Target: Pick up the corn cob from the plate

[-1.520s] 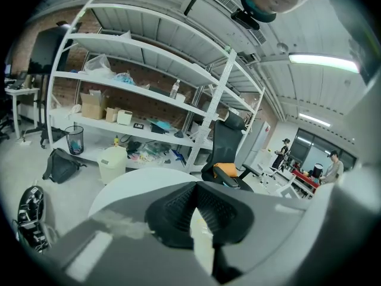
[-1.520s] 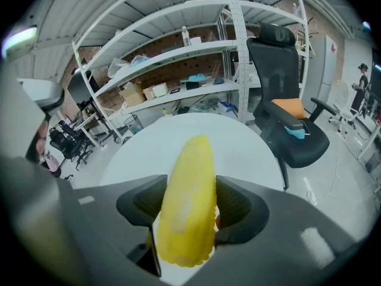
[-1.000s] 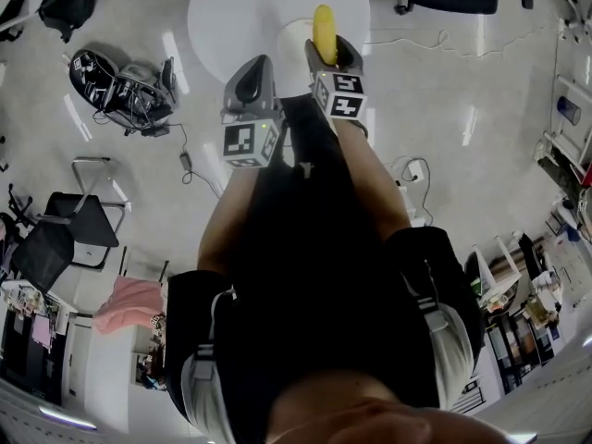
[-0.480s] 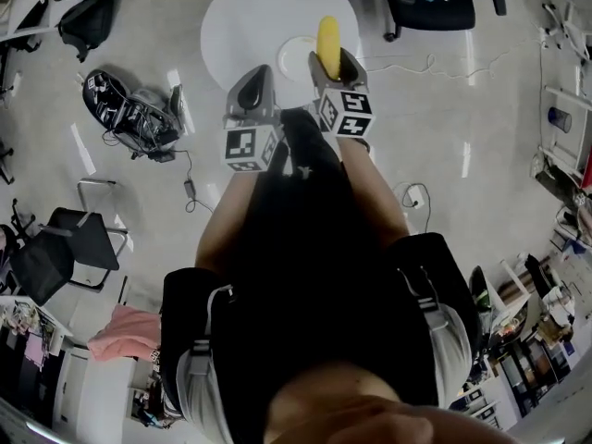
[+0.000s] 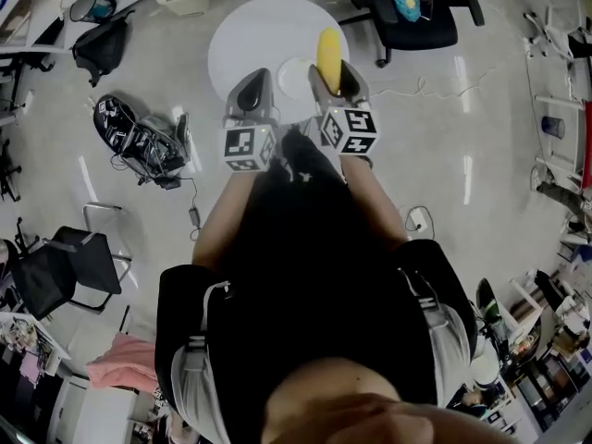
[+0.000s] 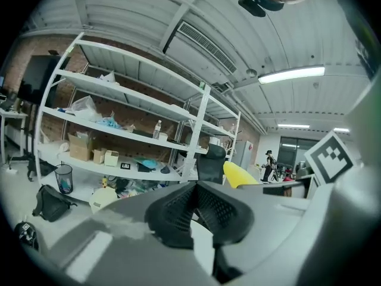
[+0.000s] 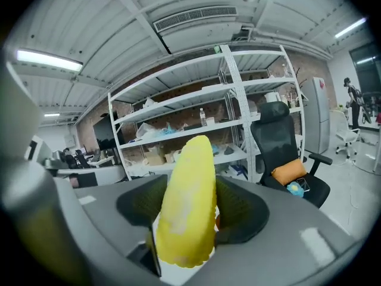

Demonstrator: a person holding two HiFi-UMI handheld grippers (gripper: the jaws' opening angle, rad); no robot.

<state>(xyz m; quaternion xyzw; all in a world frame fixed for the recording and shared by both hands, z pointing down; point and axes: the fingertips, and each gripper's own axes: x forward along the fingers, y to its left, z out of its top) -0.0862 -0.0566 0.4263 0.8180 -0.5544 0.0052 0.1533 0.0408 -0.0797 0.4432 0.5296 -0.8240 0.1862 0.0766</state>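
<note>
- Yellow tapered corn cob (image 7: 184,201) points tip-outward, clamped between the right gripper (image 5: 330,70) jaws, held over the small white plate (image 5: 290,79), apparently clear of it.
- Left gripper (image 6: 193,210), jaws together and empty, idles just left.

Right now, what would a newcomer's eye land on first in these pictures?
The bright yellow corn cob stands out, clamped in the right gripper and sticking out past its jaws. In the head view it shows over the white plate on the round table. Beside it, the left gripper is shut on nothing.
</note>
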